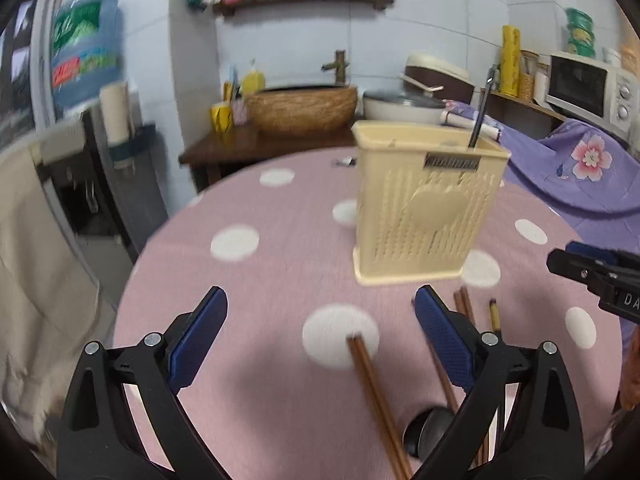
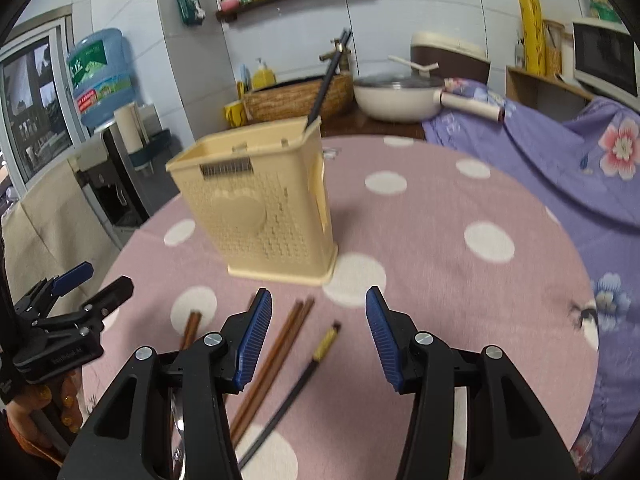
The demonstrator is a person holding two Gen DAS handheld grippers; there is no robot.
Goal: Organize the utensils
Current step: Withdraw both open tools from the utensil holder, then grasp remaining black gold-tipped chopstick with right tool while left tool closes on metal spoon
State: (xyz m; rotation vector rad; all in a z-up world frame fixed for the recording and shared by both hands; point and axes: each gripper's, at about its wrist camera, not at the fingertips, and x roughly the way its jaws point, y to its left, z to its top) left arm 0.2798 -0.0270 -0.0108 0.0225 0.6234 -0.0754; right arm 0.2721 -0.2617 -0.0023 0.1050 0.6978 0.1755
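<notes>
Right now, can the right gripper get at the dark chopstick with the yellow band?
Probably yes: the right gripper has open, empty jaws, and the banded chopstick lies bare on the tablecloth just below, brown chopsticks beside it.

We look forward and down from each wrist, close over the surface [image 1: 280, 280]; both views share the cream holder [image 1: 424, 208].

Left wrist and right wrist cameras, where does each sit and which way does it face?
Left wrist: on the left gripper, angled down at the table, brown chopsticks between its open fingers; the right gripper at the right edge.
Right wrist: on the right gripper, the holder to its left.
Shared: the cream utensil holder, pink dotted tablecloth.
</notes>
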